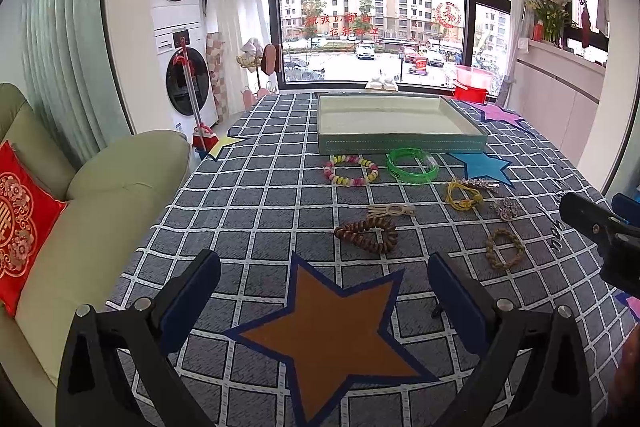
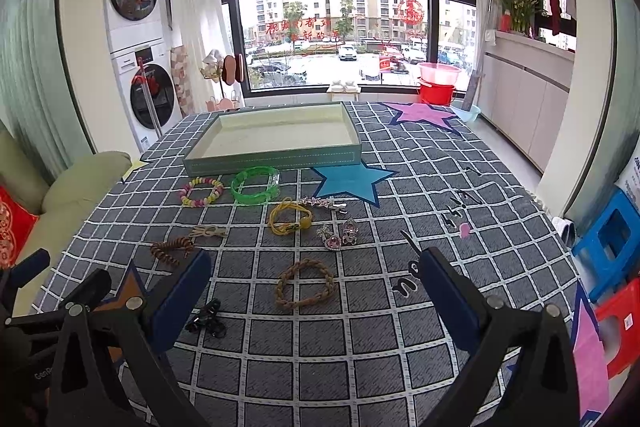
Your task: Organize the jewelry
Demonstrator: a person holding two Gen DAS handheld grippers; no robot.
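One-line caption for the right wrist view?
Open right hand-held gripper above a braided bracelet; jewelry scattered before an empty tray.

The right gripper (image 2: 316,279) hangs over the checked tablecloth (image 2: 360,347) with its jaws wide apart and nothing between them. Just ahead lies a braided brown bracelet (image 2: 305,289), and near the left finger a small black clip (image 2: 208,319), possibly a hair claw. Farther off, a green bangle (image 2: 255,185) and a beaded bracelet (image 2: 202,191) sit just before the shallow tray (image 2: 272,159).
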